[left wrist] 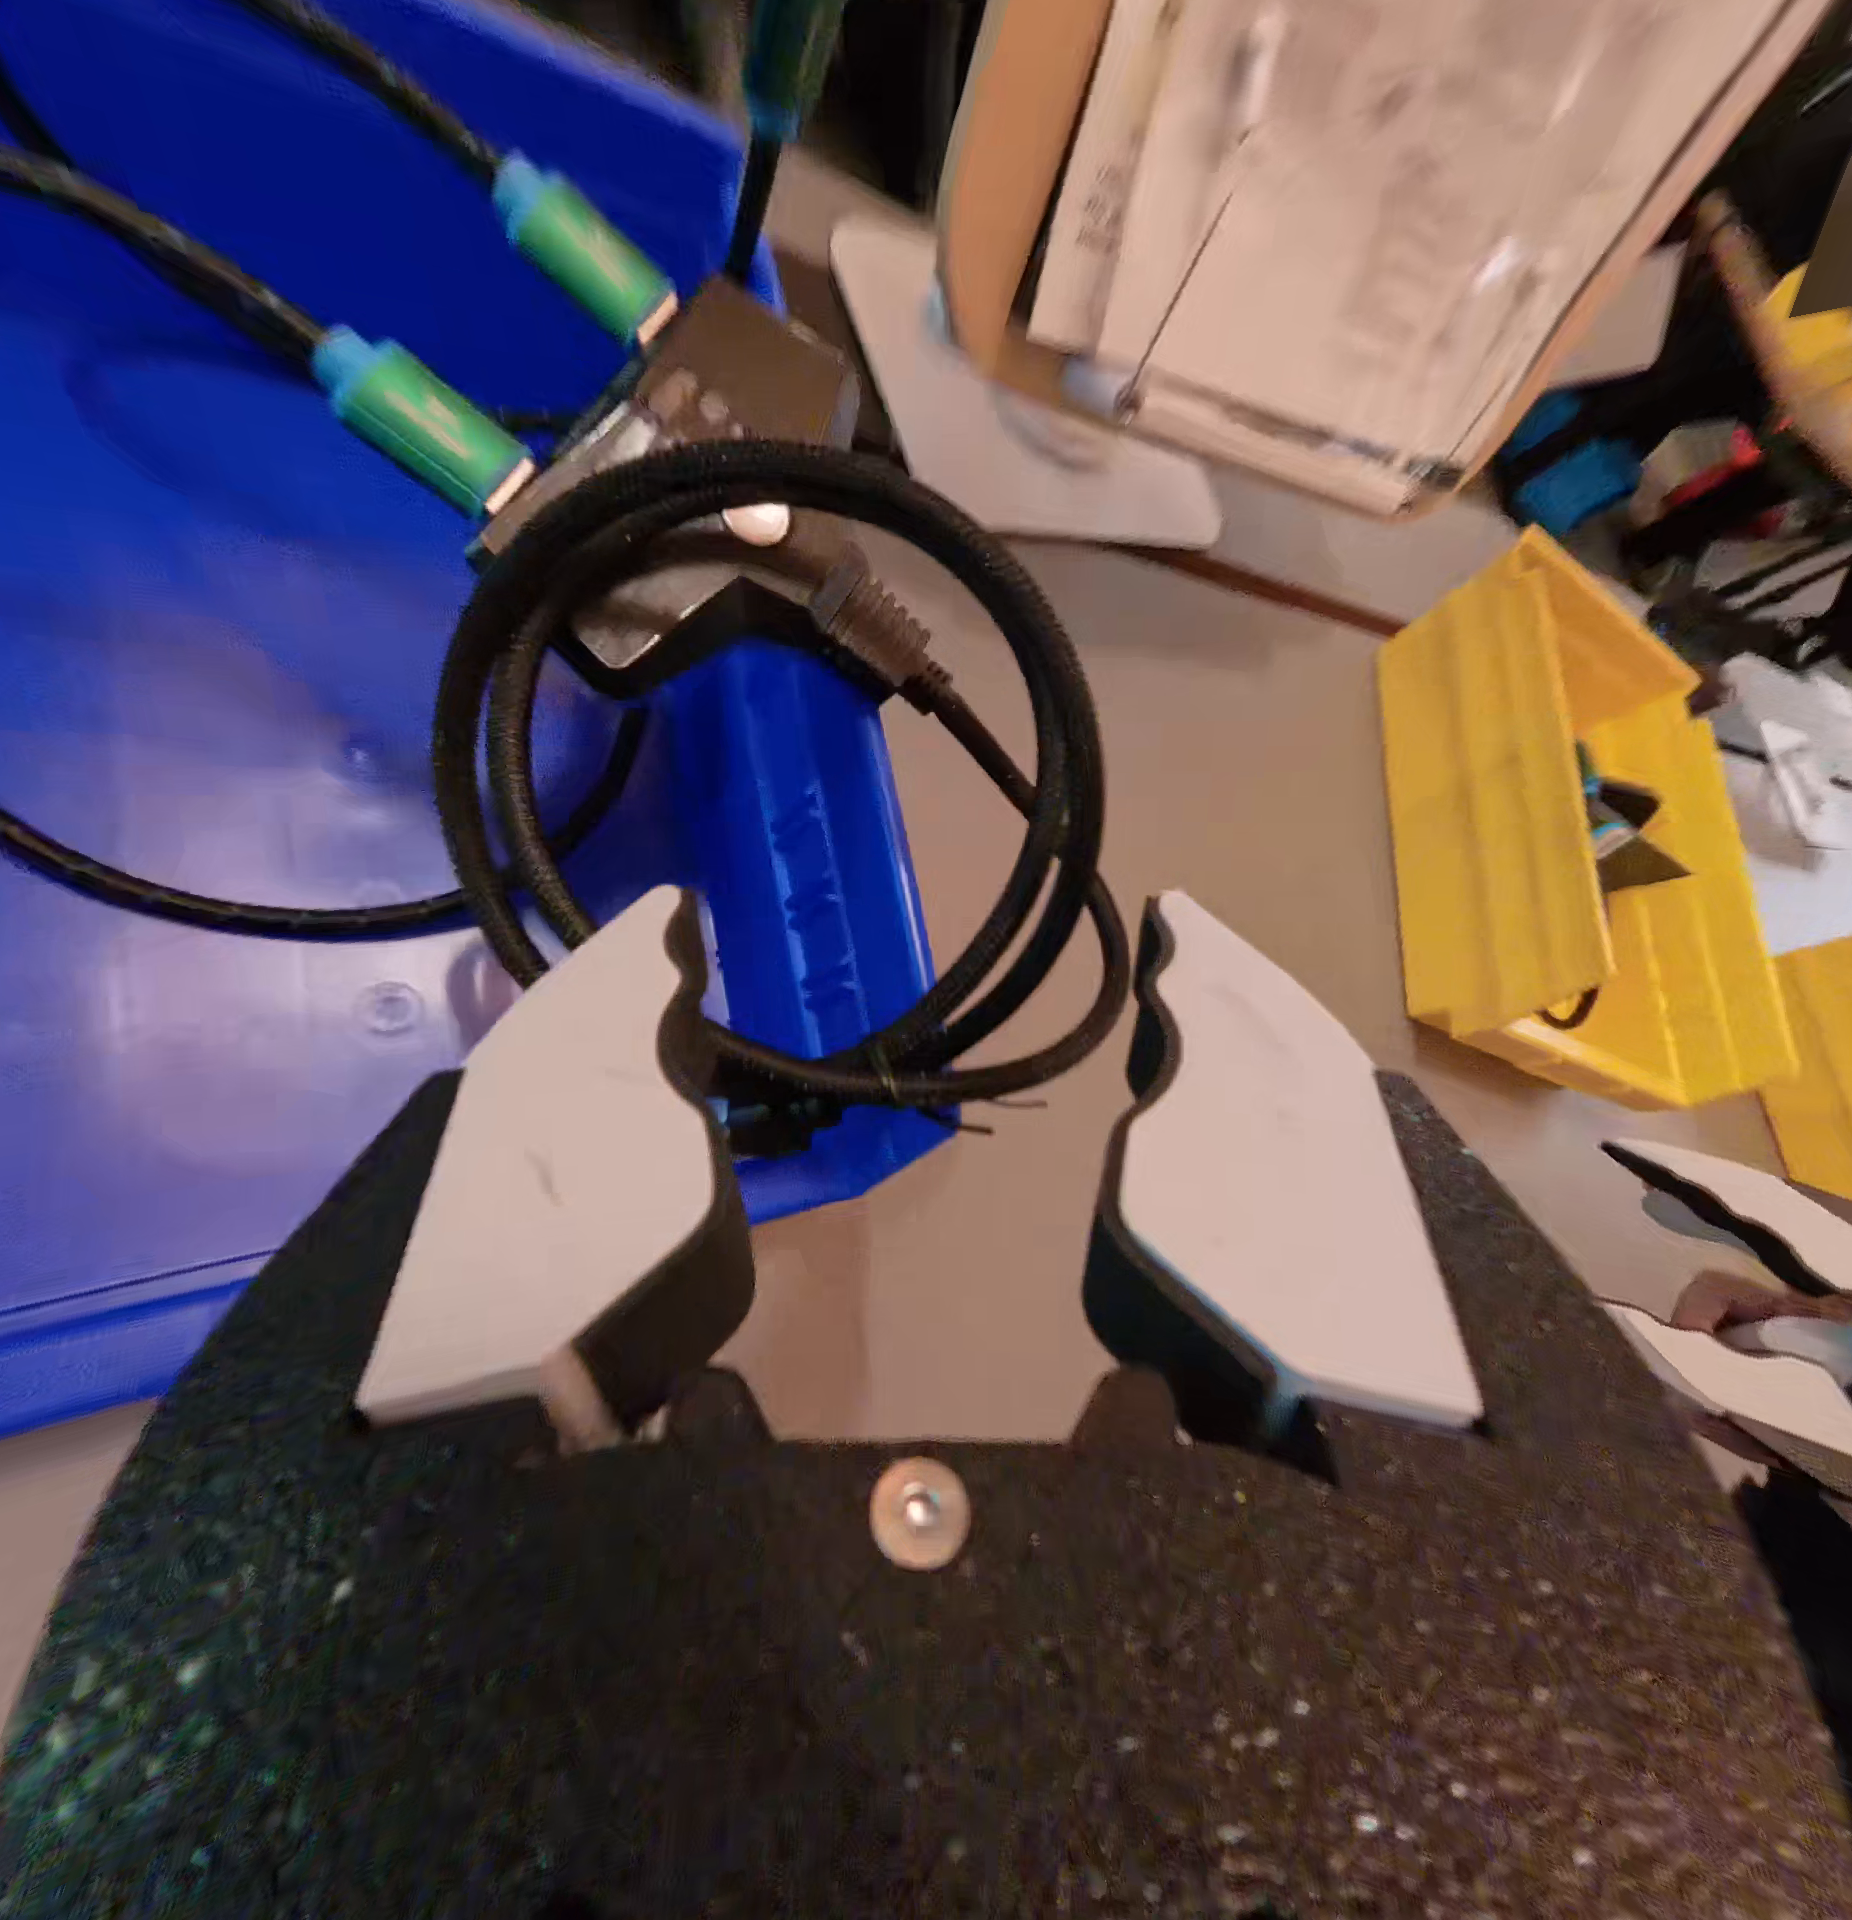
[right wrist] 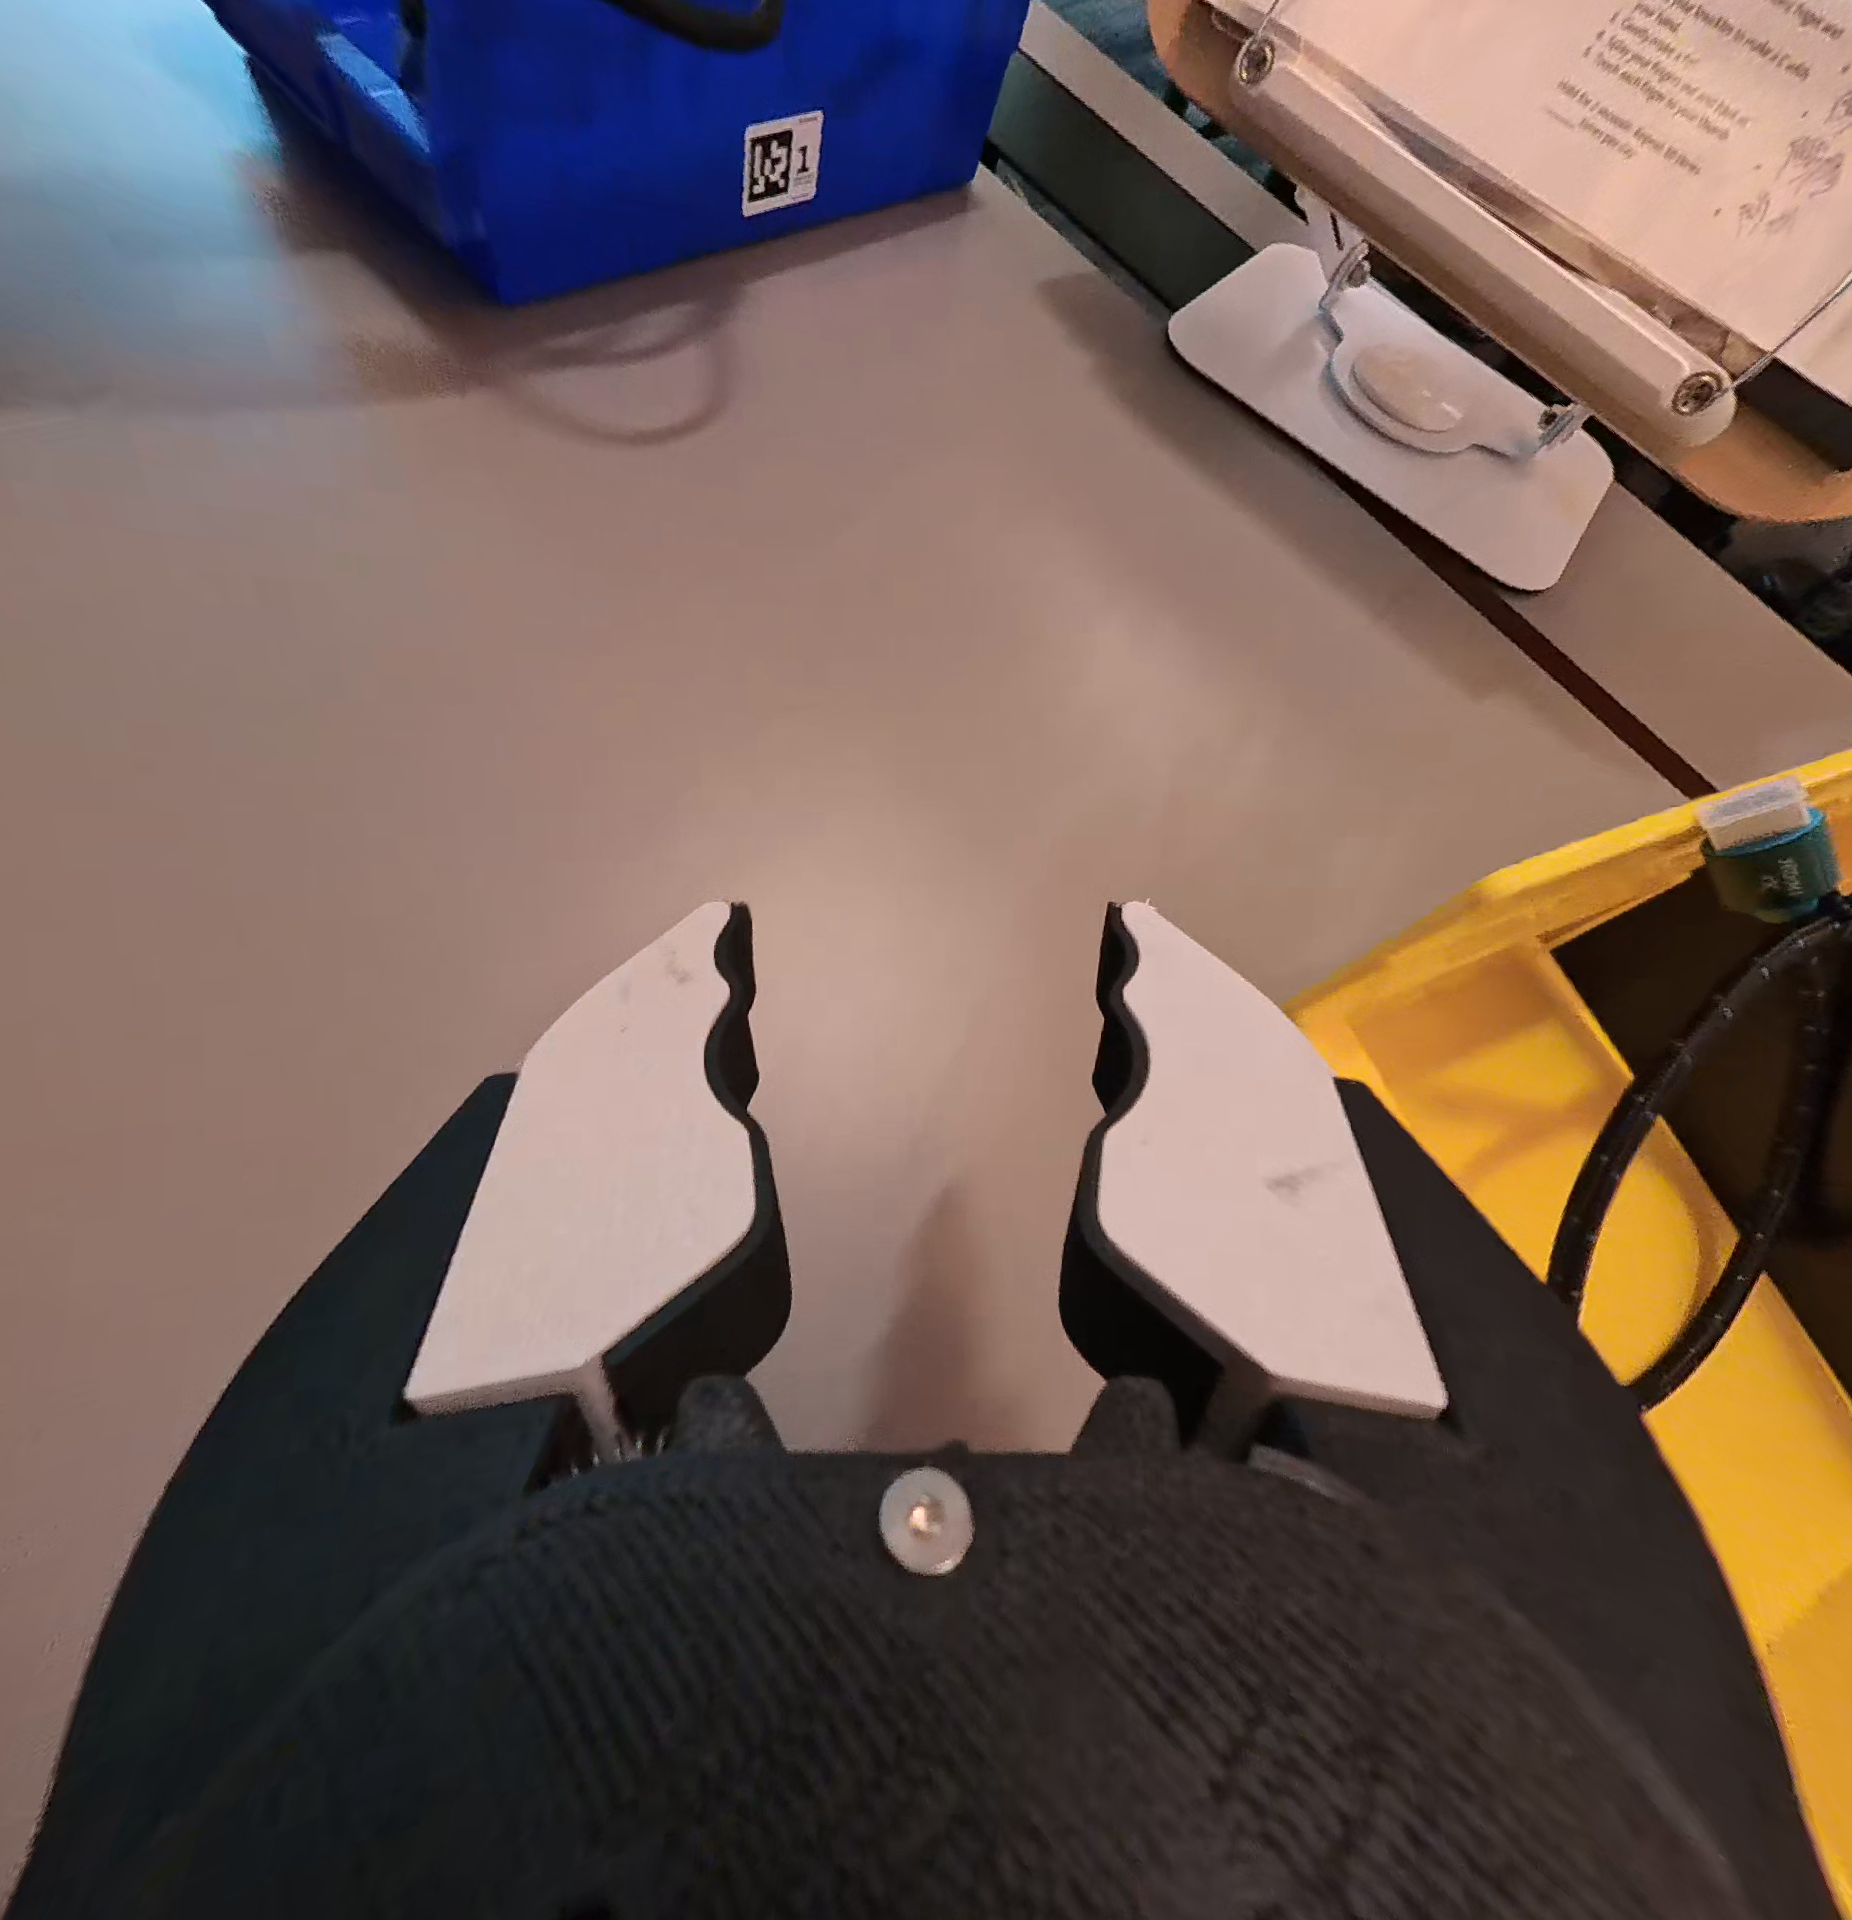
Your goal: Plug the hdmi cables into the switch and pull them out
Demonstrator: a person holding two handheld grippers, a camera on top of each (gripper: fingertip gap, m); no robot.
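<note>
In the left wrist view, the left gripper (left wrist: 914,925) is wide open and holds nothing. The black switch (left wrist: 735,400) sits on the edge of a blue bin (left wrist: 226,727). Two green plugs (left wrist: 423,416) are in it. A black cable (left wrist: 776,748) loops near the fingertips.

In the right wrist view, the right gripper (right wrist: 927,920) is open and empty over the table (right wrist: 486,675). Another plug (right wrist: 1769,842) rests on a yellow bin (right wrist: 1441,1039).

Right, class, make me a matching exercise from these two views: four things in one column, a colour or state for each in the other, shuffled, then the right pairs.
Things:
1. bin under the switch
2. bin beside the right gripper
3. two cable plugs at the switch
4. left gripper

States:
A. fingers apart, holding nothing
B. yellow
C. green, plugged in
D. blue

Pairs: 1-D, 2-B, 3-C, 4-A
</note>
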